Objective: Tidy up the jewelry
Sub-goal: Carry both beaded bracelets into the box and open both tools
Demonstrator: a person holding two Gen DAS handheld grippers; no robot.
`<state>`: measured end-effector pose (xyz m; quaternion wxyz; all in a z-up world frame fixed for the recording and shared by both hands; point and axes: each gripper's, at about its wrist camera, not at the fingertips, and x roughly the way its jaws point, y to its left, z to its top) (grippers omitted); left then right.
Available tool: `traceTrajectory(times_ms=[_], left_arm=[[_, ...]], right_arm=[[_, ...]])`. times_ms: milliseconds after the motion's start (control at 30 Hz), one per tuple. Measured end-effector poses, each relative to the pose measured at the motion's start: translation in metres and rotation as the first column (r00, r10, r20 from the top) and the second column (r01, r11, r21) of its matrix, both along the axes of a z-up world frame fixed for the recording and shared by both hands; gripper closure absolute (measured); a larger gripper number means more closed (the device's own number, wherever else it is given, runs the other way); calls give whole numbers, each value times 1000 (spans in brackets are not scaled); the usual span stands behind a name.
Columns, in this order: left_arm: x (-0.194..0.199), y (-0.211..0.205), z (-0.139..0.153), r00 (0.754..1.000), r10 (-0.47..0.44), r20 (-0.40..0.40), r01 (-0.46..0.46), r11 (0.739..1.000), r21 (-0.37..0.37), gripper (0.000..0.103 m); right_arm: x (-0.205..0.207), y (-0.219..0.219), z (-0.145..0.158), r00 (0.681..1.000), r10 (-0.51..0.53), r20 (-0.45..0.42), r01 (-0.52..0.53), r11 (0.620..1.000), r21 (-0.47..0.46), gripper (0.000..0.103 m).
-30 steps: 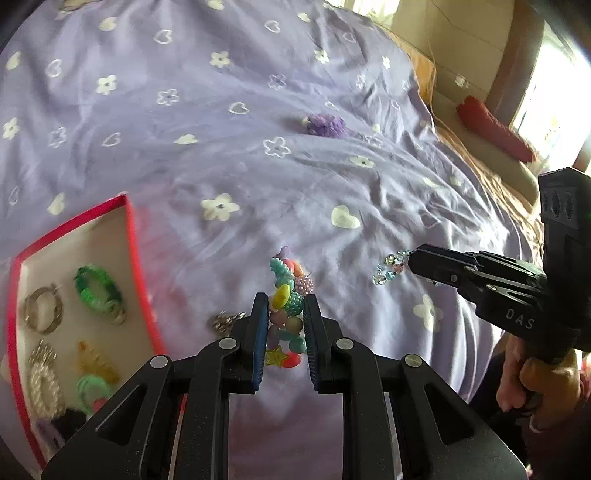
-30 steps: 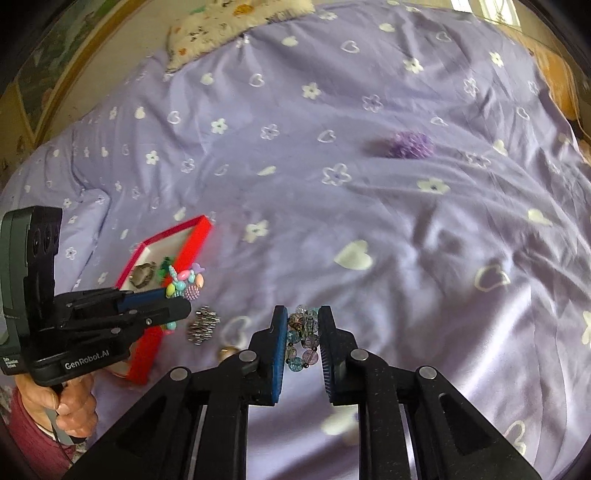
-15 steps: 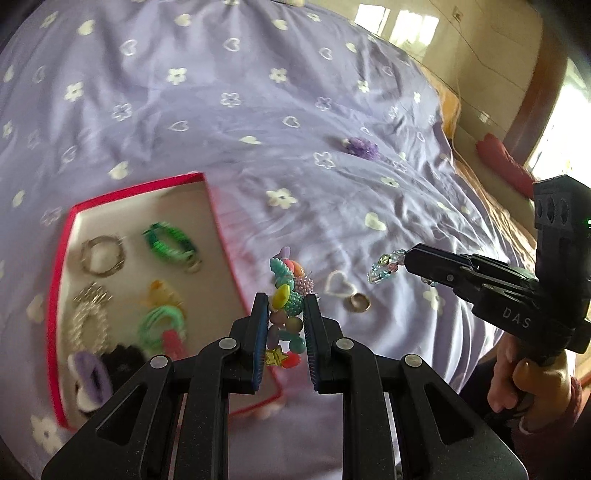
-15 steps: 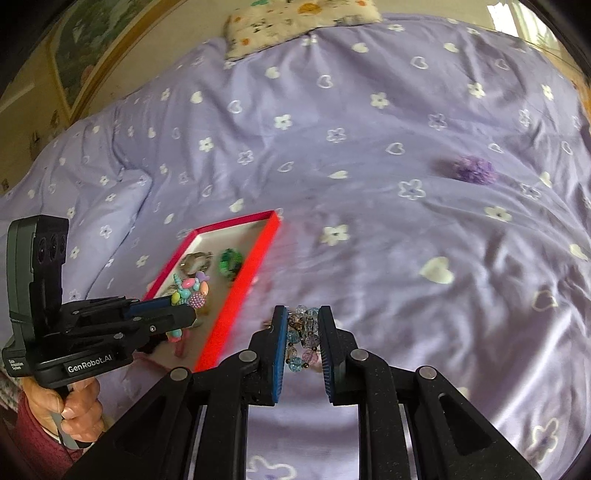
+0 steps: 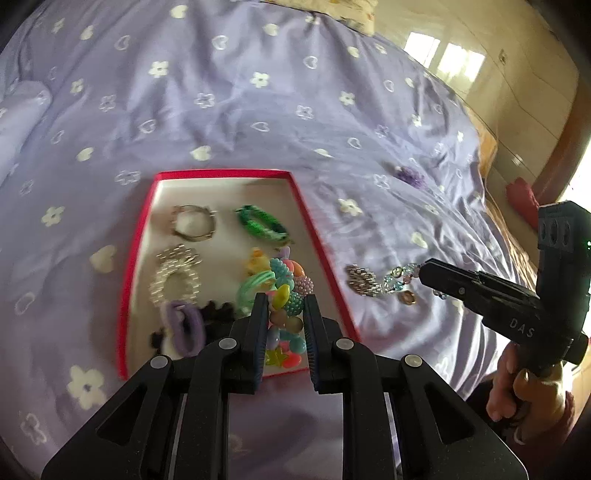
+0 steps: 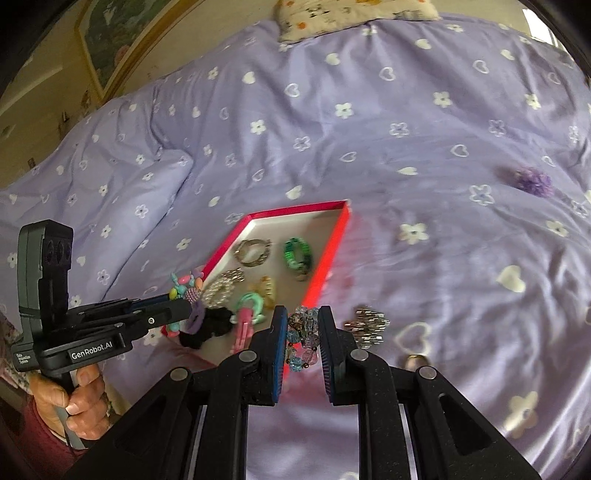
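My left gripper is shut on a colourful beaded bracelet and hangs over the near right part of the red-rimmed box; it also shows from the side as the left gripper. The box holds a silver bracelet, a green band, a pearl bracelet, a purple hair tie and other pieces. My right gripper is shut on a blue and clear crystal bracelet, held just right of the box above the bedspread. That crystal bracelet hangs from the right gripper.
A silver link bracelet and a small gold ring lie on the purple bedspread right of the box. A purple fluffy hair tie sits farther off. A pillow is at the bed's head. A hand grips each handle.
Both grippers have travelled with their bracelets toward the box. The box now sits centred under my left gripper, and my right gripper has drawn up beside its right edge.
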<state>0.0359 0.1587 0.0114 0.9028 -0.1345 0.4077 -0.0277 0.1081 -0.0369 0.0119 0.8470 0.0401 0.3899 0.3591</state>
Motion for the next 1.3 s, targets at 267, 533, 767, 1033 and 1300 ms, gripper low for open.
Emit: traceTrajectory(times_ms=[267, 533, 767, 1033, 1300], left_arm=[[-14, 27, -9, 998, 61, -16, -61, 998, -15, 86], [-20, 42, -20, 995, 91, -35, -92, 995, -26, 86], [-19, 48, -26, 994, 103, -47, -105, 994, -32, 86], [-10, 55, -34, 992, 108, -66, -110, 993, -35, 86], [7, 60, -37, 992, 114, -59, -115, 993, -7, 86]], right_arm=[[-5, 28, -4, 999, 49, -13, -49, 999, -2, 86], [-6, 44, -7, 997, 77, -20, -77, 997, -9, 86], [-5, 58, -8, 995, 97, -16, -97, 995, -9, 86], [2, 83, -10, 992, 122, -14, -122, 992, -12, 86], [16, 110, -21, 992, 126, -7, -126, 992, 3, 86]])
